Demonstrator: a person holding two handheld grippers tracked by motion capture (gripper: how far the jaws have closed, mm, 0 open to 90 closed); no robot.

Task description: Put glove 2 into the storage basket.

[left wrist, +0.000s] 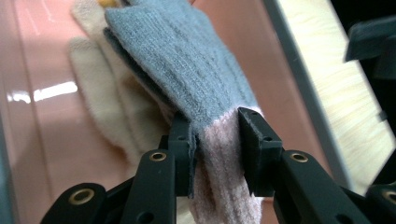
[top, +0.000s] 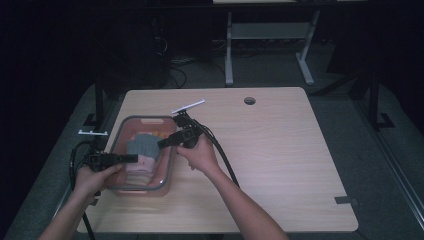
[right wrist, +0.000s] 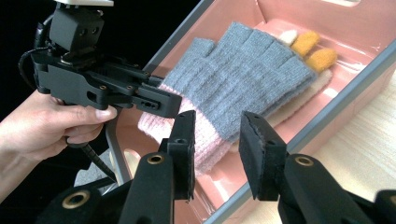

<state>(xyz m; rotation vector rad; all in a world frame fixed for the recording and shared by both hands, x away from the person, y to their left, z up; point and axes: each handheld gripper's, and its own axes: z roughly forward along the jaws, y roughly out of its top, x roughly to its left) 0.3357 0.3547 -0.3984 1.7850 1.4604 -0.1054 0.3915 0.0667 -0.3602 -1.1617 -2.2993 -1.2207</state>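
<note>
Grey knit glove (right wrist: 243, 74) with pink cuff (right wrist: 187, 135): lies flat atop cream glove (right wrist: 299, 105) with yellow fingertips, inside pink bin (right wrist: 355, 79) with grey rim. High view: glove pile in left-centre of frame, within bin. Left gripper view: pink cuff at lower centre, grey fingers reaching toward upper left. Right gripper view: grey fingers splayed toward upper right, cuff at lower centre.

White strip (top: 188, 106) on wooden table (top: 280, 150)

Cream knitted glove with orange fingertips (right wrist: 312, 49) mostly hidden under grey knitted glove with pink cuff (right wrist: 243, 79), pink cuff end cut off by lower edge in left gripper view, left gripper's (right wrist: 166, 103) jaw tips concealed behind that cuff
</note>
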